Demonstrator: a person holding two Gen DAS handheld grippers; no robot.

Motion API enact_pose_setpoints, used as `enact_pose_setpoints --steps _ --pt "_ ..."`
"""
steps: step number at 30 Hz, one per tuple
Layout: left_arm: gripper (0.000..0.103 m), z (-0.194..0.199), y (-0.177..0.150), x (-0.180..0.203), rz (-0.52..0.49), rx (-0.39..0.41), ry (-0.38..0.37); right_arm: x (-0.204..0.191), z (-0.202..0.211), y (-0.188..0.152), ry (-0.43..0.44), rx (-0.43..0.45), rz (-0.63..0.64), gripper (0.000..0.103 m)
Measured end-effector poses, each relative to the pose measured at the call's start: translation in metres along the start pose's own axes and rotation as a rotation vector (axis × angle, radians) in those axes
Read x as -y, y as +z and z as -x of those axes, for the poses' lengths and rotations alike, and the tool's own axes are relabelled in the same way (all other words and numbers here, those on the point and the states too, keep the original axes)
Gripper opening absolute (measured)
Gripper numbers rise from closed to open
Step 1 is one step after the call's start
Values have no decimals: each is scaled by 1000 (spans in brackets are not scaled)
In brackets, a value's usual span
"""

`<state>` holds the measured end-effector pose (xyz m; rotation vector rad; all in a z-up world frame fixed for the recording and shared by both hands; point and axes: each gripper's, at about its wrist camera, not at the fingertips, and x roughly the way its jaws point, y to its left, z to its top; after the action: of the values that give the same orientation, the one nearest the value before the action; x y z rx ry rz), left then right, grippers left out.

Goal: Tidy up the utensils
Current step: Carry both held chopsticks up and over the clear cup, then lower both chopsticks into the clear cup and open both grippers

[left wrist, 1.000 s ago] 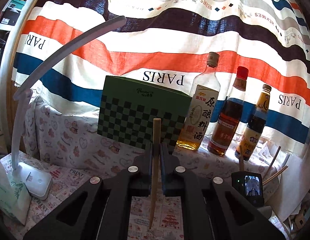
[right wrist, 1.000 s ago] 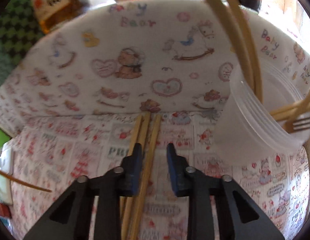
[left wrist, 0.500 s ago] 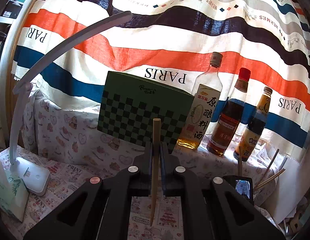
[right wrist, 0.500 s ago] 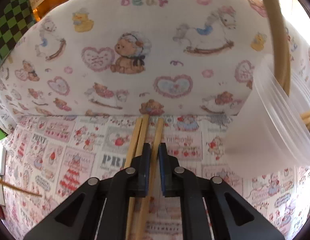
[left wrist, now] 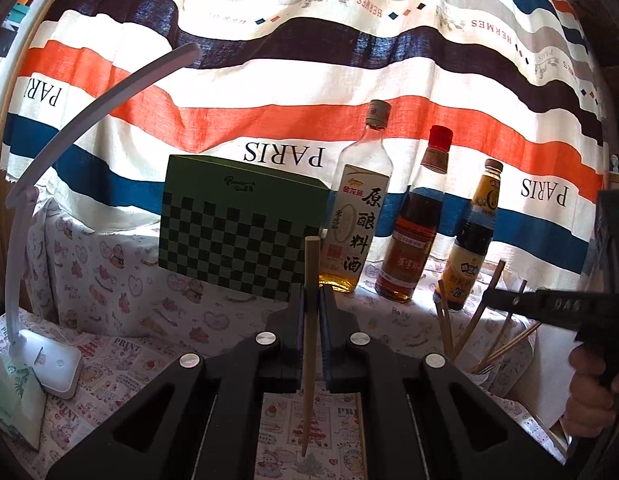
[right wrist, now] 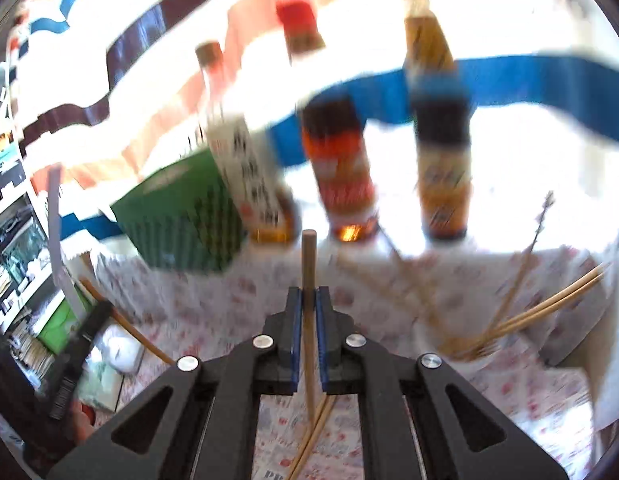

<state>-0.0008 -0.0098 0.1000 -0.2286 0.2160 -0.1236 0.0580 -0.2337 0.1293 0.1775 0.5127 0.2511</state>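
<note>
While the left tongs point(left wrist: 310, 312) are clenched on 1 upright chopstick point(left wrist: 309, 320), its blunt end above the jaws and its tip hanging over the patterned desk point(left wrist: 121, 364), the right tongs point(right wrist: 307, 320) pinch another chopstick point(right wrist: 308, 280) the same way, lifted clear of the cloth. Under the right tongs, 2 loose chopsticks point(right wrist: 315, 428) still lie on the desk.

Ahead and to the right of the left tongs stands the plastic cup point(left wrist: 475, 372), already bristling with several chopsticks and what looks like a fork. By my reading the sorting is partly done: some pieces are in the cup, 2 are in the air, and at least 2 remain to be collected.

Beyond both tongs, 3 sauce bottles point(left wrist: 409, 232) and a green checkered box point(left wrist: 237, 240) line the back before a striped cloth point(left wrist: 309, 80).

The left view alone is sharp, and it shows a white lamp point(left wrist: 45, 364) far to the left plus the right tool and hand at the right edge. The right view, smeared by motion, alone shows the loose pair beneath it and the left chopstick slanting in at the far left.
</note>
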Motion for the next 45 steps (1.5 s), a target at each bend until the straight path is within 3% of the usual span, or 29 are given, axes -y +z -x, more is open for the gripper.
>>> enact_pose_setpoints --steps 6,10,16,18,25,32,38,45 --pt "6 5 -1 24 -47 11 -40 20 47 17 -15 106 -5 6" --pt "6 -13 -4 44 -41 -51 -52 43 70 29 -11 166 -52 6" --pt "6 -18 20 90 -25 -64 -197 80 88 32 -69 302 -120 6" --pt "6 -22 29 106 -16 -48 -223 95 85 33 -74 292 -157 6" --pt "6 -44 43 158 -40 69 -209 129 75 31 -122 284 -205 6" --pt "6 -74 44 181 -23 110 -201 144 65 29 -160 249 -214 6" --pt "6 -97 20 170 54 23 -252 152 45 25 -144 192 -222 6" --pt "6 -116 -6 162 66 -38 -223 148 20 22 -151 111 -200 6"
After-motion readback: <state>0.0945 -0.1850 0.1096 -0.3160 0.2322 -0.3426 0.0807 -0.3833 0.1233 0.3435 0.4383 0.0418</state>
